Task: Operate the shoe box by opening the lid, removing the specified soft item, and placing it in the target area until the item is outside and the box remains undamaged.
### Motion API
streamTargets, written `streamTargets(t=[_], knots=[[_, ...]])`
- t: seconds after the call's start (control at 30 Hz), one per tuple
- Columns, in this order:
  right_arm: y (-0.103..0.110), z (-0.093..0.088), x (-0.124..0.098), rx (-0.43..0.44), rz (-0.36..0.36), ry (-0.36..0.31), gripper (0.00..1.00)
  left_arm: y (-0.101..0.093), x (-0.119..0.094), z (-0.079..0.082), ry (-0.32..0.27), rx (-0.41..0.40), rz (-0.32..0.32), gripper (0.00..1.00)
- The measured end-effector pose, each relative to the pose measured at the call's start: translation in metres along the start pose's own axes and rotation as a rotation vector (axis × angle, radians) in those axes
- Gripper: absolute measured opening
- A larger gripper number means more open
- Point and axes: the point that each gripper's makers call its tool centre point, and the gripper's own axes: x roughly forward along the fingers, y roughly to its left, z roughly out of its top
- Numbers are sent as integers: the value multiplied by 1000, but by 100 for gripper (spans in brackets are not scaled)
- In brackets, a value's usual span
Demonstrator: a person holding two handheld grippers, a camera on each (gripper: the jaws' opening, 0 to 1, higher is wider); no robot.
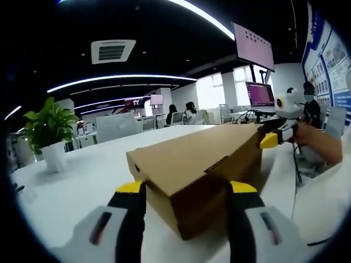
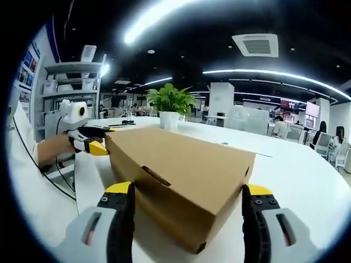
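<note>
A brown cardboard shoe box [image 1: 192, 159] lies on the white table [image 1: 82, 181] with its lid down. My left gripper [image 1: 186, 189] is open, its yellow-tipped jaws straddling the near corner of the box. At the far end a hand holds my right gripper [image 1: 270, 139] against the box. From the other end, the shoe box [image 2: 181, 164] fills the middle. My right gripper [image 2: 189, 190] is open with one jaw on each side of the box end. My left gripper [image 2: 96, 143] sits at the far left end. The box's contents are hidden.
A potted plant [image 1: 49, 129] in a white pot stands at the far side of the table [image 2: 307, 181], seen also as the plant [image 2: 171, 104]. Monitors [image 1: 260, 93] are behind the right hand. Shelves [image 2: 71, 82] and seated people are in the background.
</note>
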Motion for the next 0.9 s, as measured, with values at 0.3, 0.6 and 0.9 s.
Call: streamTargets(t=[0.3, 0.6, 0.9], knots=[[2, 1, 0, 8, 3, -17, 81, 1, 0, 0, 10, -25, 3, 58], [3, 1, 1, 2, 10, -30, 82, 4, -3, 3, -6, -37, 18, 57], [5, 27, -14, -151, 8, -87, 81, 20, -25, 30, -78, 28, 49, 65]])
